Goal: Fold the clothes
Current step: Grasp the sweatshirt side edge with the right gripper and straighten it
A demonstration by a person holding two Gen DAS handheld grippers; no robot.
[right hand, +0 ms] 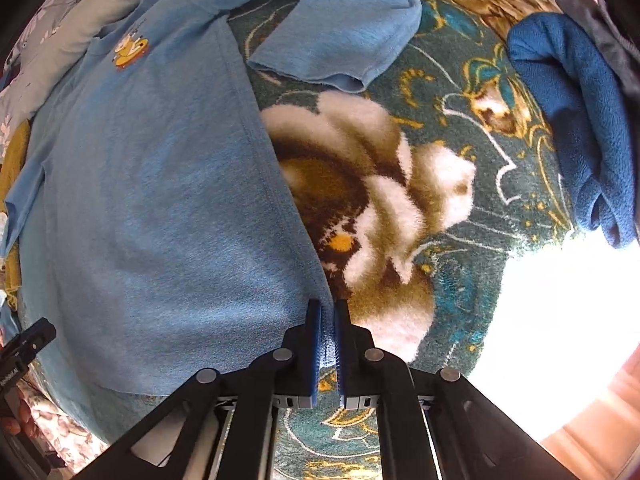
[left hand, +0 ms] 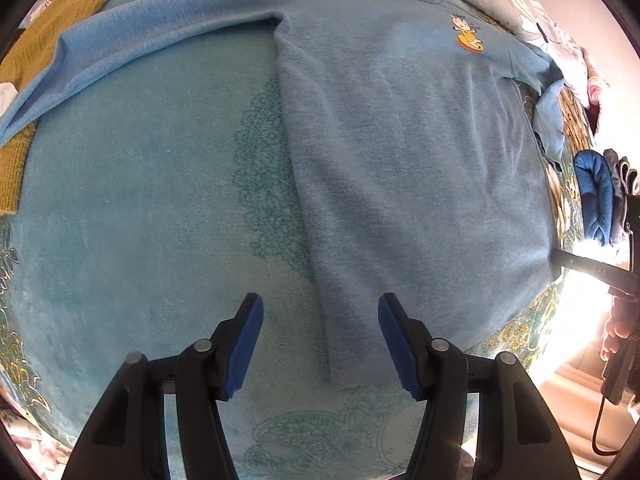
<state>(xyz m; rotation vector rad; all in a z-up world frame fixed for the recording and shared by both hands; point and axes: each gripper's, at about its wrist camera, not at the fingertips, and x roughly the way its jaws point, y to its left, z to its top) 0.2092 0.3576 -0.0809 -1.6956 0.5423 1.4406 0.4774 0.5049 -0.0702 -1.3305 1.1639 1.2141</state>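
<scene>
A light blue T-shirt (left hand: 400,160) with a small cartoon print lies flat, front up, on a teal patterned blanket (left hand: 140,200). Its long sleeve stretches out toward the left in the left wrist view. My left gripper (left hand: 320,320) stands open above the shirt's bottom hem corner, pads apart and not touching the cloth. In the right wrist view the shirt (right hand: 140,200) fills the left half, with its short sleeve (right hand: 340,32) lying on the blanket. My right gripper (right hand: 328,316) is shut on the shirt's other bottom corner, at the side seam, with cloth pinched between its blue pads.
A mustard knitted garment (left hand: 40,40) lies at the far left. A folded dark blue fleece (right hand: 580,120) and a grey garment (right hand: 600,28) sit at the right. Sunlight glares over the blanket's edge (right hand: 560,320). A floral quilt (left hand: 520,4) lies beyond the collar.
</scene>
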